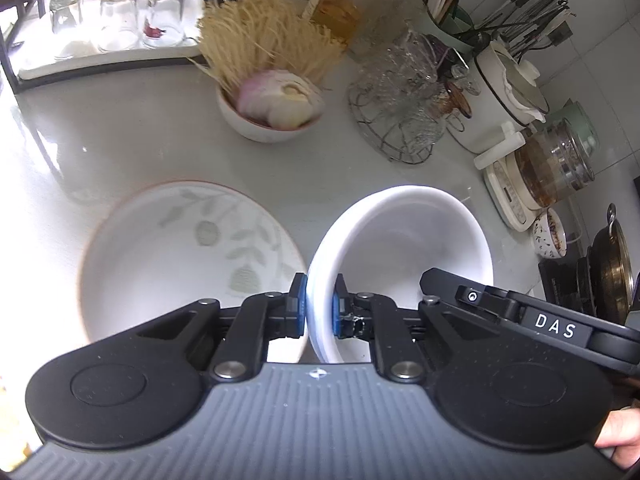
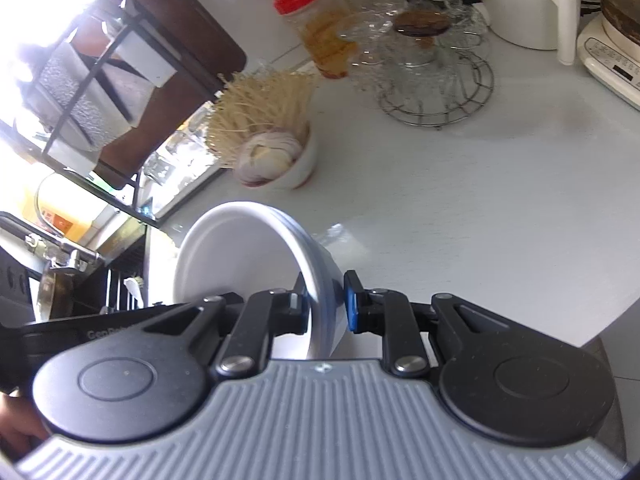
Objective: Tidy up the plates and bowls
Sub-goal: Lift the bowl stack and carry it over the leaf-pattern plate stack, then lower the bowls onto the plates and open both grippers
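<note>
Pale grey desk spread across both views, crowded along its far edge. Leaf-patterned plate flat on the desk at left in the left wrist view, brown-rimmed, partly washed out by glare. White bowl just beside it, tilted up on edge and held off the desk – open side facing right in the left view, facing left in the right wrist view. Same bowl gripped from two sides: left gripper clamped on the near-left rim, one blue pad outside the wall, the other inside; right gripper likewise closed on the opposite rim, wall pinched between the pads. Jaws of both nearly together, only the thickness of the bowl's wall between them. Part of the right gripper's black body visible inside the left view at lower right, lettered DAS. Further back, a wire rack of glass cups, a white pot with a lid, a red-lidded jar. Smaller still – a small bowl with noodles and onion behind the plate, well apart from the held bowl. Fingers of a hand at the lower right edge.
</note>
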The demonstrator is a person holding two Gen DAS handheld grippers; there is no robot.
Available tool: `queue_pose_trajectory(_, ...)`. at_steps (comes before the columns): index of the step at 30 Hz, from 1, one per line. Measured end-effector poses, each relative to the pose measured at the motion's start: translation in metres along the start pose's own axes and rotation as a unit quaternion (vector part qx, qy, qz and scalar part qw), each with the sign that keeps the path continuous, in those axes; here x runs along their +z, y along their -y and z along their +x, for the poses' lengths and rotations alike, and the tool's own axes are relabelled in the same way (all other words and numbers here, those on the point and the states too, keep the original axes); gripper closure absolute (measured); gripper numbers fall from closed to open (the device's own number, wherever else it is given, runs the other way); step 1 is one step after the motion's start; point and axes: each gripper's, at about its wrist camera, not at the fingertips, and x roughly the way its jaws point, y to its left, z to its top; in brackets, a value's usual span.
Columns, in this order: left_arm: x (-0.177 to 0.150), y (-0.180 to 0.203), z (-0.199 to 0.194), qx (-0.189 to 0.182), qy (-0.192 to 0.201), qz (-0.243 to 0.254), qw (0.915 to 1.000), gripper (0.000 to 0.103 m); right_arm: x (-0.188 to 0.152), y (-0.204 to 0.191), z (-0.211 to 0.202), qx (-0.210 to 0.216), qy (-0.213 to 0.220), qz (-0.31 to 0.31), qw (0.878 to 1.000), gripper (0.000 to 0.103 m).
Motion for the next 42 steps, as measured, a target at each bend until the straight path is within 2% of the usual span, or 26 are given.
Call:
queue_pose_trajectory(6, 0.004, -0.026, -0.01, 0.0, -0.002, 0.005, 1.0, 0.089, -0.007, -0.024, 0.011, -0.003, 0.002, -0.004, 1.0, 0.083)
queue_pose_trajectory(17, -0.006, -0.081, 0.002, 0.003, -0.02, -0.049, 0.9986, 0.089, -0.014, -0.056, 0.055, -0.026, -0.028, -0.033, 0.999, 0.083)
queue_pose_trajectory(25, -0.017, -0.11, 0.012, 0.015, -0.036, -0.065, 0.9971, 0.089, -0.026, -0.064, 0.086, -0.033, -0.063, -0.044, 0.996, 0.083)
queue_pose_trajectory(30, -0.017, -0.117, 0.017, 0.023, -0.033, -0.071, 0.9967, 0.089, -0.03, -0.066, 0.099, -0.036, -0.074, -0.051, 0.995, 0.083)
queue_pose_trajectory(42, -0.017, -0.115, 0.019, 0.029, -0.037, -0.063, 0.9969, 0.088, -0.028, -0.067, 0.108, -0.036, -0.072, -0.047, 0.996, 0.081)
